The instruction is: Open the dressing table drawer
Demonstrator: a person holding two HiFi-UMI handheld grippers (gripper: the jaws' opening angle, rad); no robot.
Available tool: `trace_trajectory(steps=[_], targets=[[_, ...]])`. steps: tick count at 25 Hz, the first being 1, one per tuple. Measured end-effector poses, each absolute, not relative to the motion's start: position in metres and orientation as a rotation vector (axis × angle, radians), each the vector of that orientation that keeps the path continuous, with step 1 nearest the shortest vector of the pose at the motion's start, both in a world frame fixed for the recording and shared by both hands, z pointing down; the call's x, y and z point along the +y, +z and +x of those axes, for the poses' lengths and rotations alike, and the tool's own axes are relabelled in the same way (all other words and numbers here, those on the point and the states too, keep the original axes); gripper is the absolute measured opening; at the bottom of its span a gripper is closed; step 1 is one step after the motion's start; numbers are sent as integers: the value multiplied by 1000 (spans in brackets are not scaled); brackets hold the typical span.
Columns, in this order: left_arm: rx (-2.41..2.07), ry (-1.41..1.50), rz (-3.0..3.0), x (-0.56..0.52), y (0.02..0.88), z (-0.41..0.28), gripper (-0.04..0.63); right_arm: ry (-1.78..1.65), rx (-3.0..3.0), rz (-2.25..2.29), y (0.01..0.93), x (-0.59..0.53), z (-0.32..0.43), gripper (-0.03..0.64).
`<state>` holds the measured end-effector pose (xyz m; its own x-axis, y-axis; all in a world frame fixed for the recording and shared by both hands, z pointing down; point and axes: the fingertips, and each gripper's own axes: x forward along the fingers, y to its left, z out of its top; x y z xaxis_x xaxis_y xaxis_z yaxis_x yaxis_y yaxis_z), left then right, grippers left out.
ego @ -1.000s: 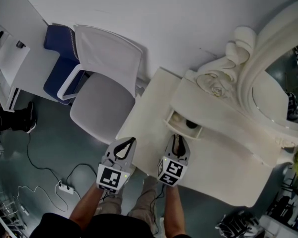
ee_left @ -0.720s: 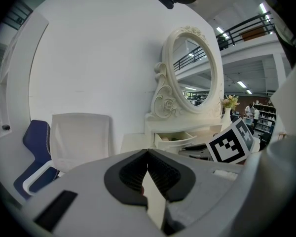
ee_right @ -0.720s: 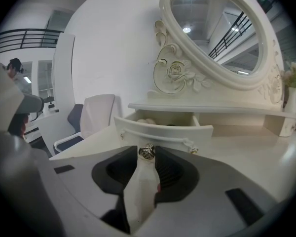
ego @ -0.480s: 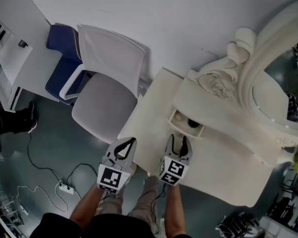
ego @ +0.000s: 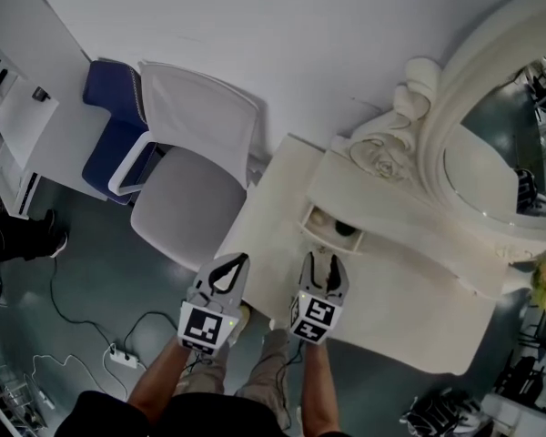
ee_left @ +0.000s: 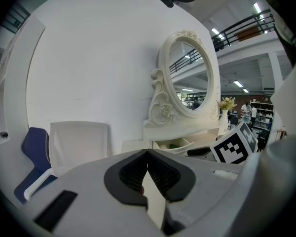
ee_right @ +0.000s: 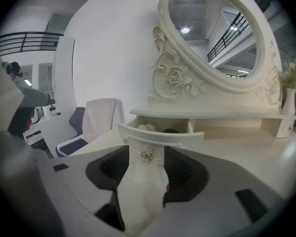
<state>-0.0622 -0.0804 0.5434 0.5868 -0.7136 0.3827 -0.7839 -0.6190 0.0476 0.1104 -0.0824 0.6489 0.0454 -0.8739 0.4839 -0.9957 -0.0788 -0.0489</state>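
The cream dressing table (ego: pixel 409 312) has its small drawer (ego: pixel 332 232) pulled out from under the mirror shelf. In the right gripper view the drawer front (ee_right: pixel 160 141) faces me, with pale round things and a dark item inside. Its metal knob (ee_right: pixel 148 154) sits between the tips of my right gripper (ee_right: pixel 147 163), whose jaws have just been opening and stand apart without pressing the knob. In the head view the right gripper (ego: pixel 326 260) hovers just before the drawer. My left gripper (ego: pixel 241 260) hangs over the table's left front edge, shut and empty (ee_left: pixel 147 157).
An oval mirror (ego: pixel 491 167) in a carved frame stands behind the drawer. A white-and-grey chair (ego: pixel 187 185) and a blue chair (ego: pixel 109 126) stand left of the table. A power strip (ego: pixel 123 356) and cables lie on the floor.
The right gripper's jaws have spread apart from the knob, which they closed around before. The drawer stays pulled out, and both hands have barely shifted.
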Motion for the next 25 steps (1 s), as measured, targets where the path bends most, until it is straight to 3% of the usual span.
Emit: trace_trajectory(steps=[25], targets=[[-1043,265,2930,-67,399,-2,3,267,-1890,2251,452,-15,145,192]])
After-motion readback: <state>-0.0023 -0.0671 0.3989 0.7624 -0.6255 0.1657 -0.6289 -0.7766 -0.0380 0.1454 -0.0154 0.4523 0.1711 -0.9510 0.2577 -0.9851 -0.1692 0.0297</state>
